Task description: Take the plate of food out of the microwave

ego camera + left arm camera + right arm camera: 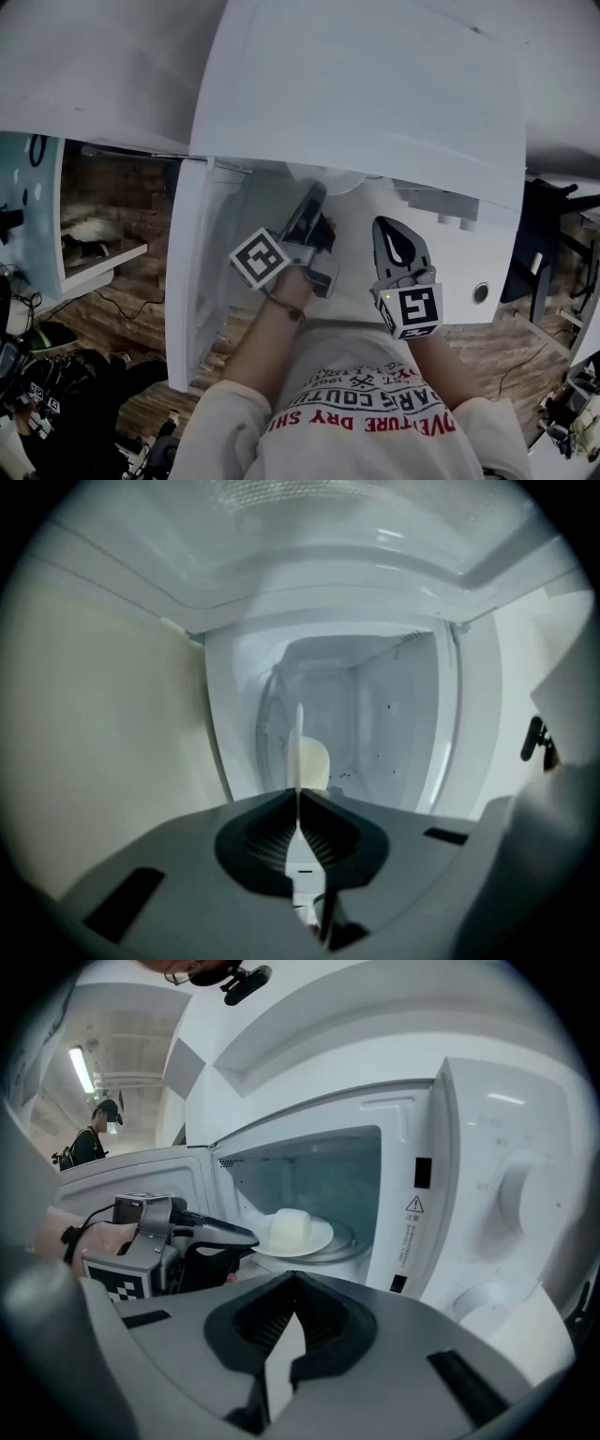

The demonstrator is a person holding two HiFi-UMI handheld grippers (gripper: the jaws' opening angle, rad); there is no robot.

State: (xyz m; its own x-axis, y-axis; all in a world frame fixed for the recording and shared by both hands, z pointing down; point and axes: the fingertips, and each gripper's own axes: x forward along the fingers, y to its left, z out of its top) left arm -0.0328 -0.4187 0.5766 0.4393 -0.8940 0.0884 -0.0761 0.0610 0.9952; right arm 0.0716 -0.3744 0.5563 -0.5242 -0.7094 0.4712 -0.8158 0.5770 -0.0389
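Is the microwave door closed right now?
No, the microwave door stands swung wide open, with the plate visible inside the cavity.

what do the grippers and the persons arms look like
The left hand-held gripper and right hand-held gripper are grey with black ribbed pads; each carries a cube of black-and-white square markers. Cream sleeves; a dark band on the left wrist.

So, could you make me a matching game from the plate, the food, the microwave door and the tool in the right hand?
Things:
1. plate
2. food
3. microwave door
4. right gripper

States:
a. swung open
b. fingers shut, empty, outside the microwave
c. sitting on the plate
d. pinched at its rim by the left gripper

Pairs: 1-d, 2-c, 3-a, 4-b
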